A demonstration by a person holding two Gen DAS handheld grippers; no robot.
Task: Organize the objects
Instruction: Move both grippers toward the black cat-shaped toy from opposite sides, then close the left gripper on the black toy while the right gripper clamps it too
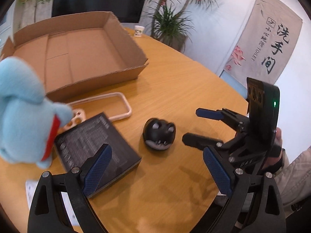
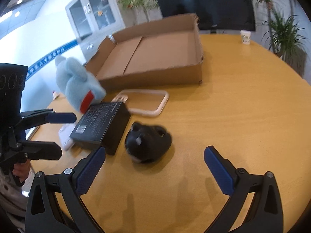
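A round black toy [image 1: 159, 134] [image 2: 147, 141] with pale markings lies on the wooden table [image 1: 175, 81] [image 2: 233, 106]. Left of it is a flat black box [image 1: 93, 145] [image 2: 101, 122], with a pale blue plush toy [image 1: 21, 112] [image 2: 77, 81] standing at its far left corner. Behind them lie a beige phone case [image 1: 120, 104] [image 2: 147, 104] and an open, shallow cardboard box [image 1: 77, 54] [image 2: 155, 58] with nothing in it. My left gripper [image 1: 157, 167] [image 2: 68, 136] is open, its left finger hanging over the black box. My right gripper [image 2: 155, 155] [image 1: 190, 125] is open just short of the black toy.
A white sheet or card [image 1: 31, 192] [image 2: 65, 136] pokes out from under the black box. A paper cup [image 1: 139, 31] [image 2: 245, 36] stands at the table's far edge, near potted plants and a dark screen. A person's hand and sleeve [image 1: 291, 174] hold the right gripper.
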